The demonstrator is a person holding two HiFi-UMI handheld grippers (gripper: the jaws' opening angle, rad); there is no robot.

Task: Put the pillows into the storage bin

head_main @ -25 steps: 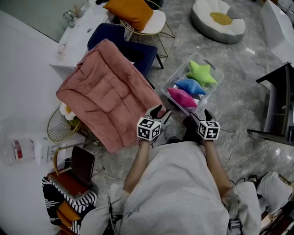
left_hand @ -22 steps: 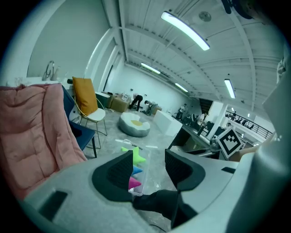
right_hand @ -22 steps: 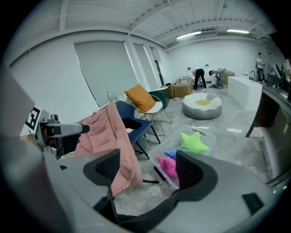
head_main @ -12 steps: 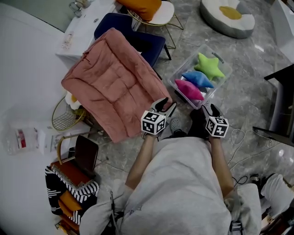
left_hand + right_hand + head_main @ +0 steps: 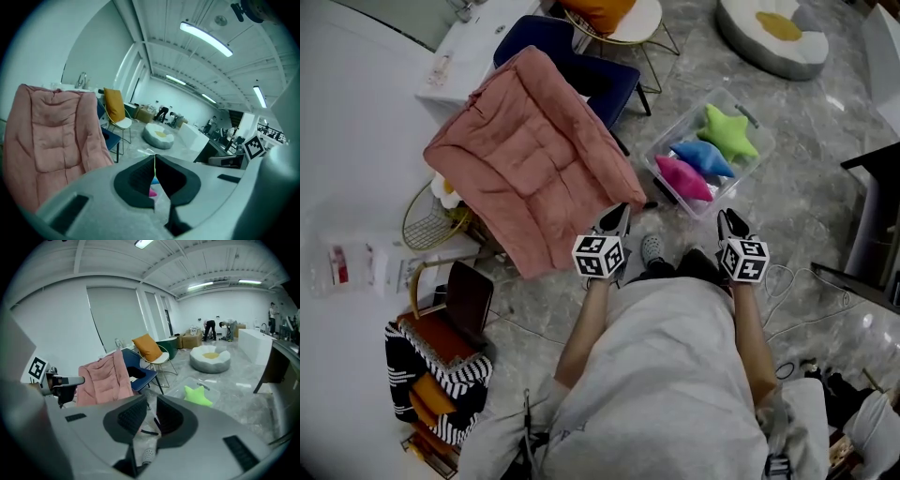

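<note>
Clear plastic storage bin (image 5: 652, 165) just beyond both grippers, green star pillow (image 5: 728, 134), blue pillow (image 5: 701, 157) and pink pillow (image 5: 682, 178) inside, left gripper (image 5: 616, 215) jaws just closed tight, empty, right gripper (image 5: 729, 218) jaws just narrowed to a slit, empty.

Green pillow (image 5: 728, 133), blue pillow (image 5: 701, 157) and pink pillow (image 5: 682, 178) lie inside the clear storage bin (image 5: 735, 178).

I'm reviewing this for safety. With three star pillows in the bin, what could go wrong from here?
A white cable loops on the floor by the person's right side; a step there might trip them. The storage bin looks almost filled by its three star pillows, so another might spill out. The pink cushion leans close on the left; brushing it could topple it.
</note>
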